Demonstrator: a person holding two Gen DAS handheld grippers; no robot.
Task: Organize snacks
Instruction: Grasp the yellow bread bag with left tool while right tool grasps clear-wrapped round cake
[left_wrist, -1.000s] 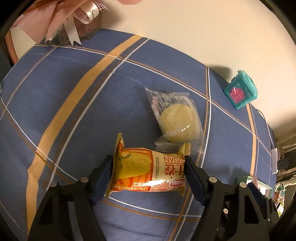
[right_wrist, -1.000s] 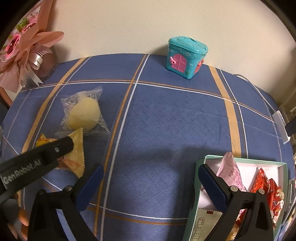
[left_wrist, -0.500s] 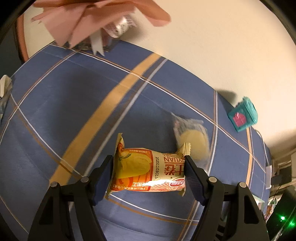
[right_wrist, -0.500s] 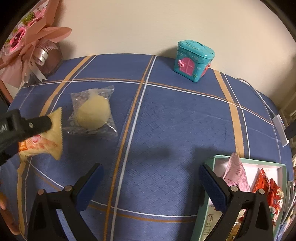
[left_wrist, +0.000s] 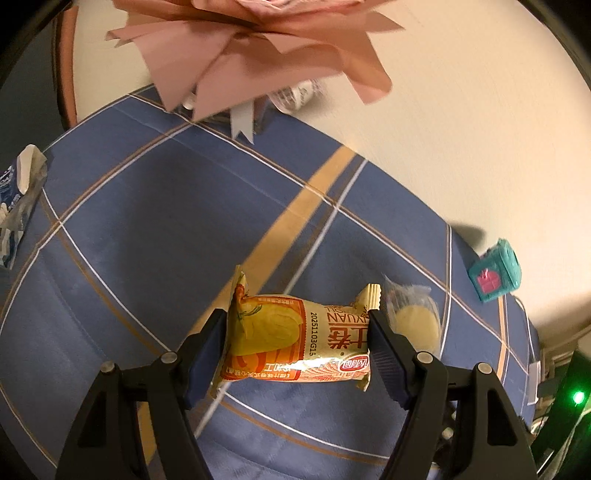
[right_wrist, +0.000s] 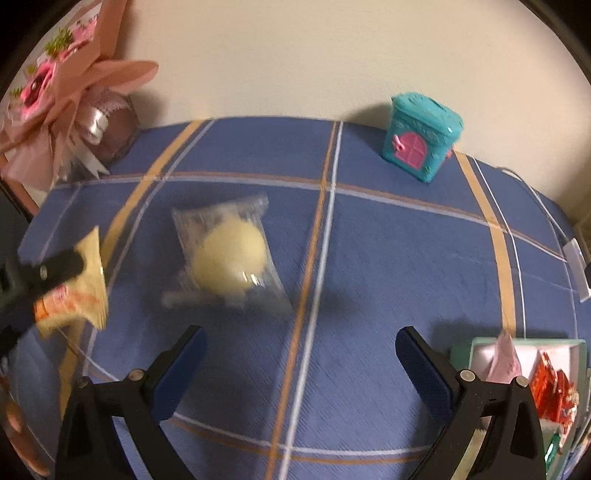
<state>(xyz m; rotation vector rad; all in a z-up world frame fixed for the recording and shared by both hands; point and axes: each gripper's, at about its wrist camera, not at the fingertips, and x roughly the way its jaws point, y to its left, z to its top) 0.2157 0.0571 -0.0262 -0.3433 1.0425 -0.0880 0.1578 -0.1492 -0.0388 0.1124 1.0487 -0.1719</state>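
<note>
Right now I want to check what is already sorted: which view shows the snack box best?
Only the right wrist view: the snack box sits at its lower right edge, holding red and pink packets. The left wrist view does not show it.

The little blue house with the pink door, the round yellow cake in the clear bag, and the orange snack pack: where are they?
blue house (right_wrist: 421, 147): right wrist view, on its pink door.
yellow cake (right_wrist: 234, 258): right wrist view, middle of the cake.
orange snack pack (left_wrist: 299, 341): left wrist view, middle of the wrapper.
</note>
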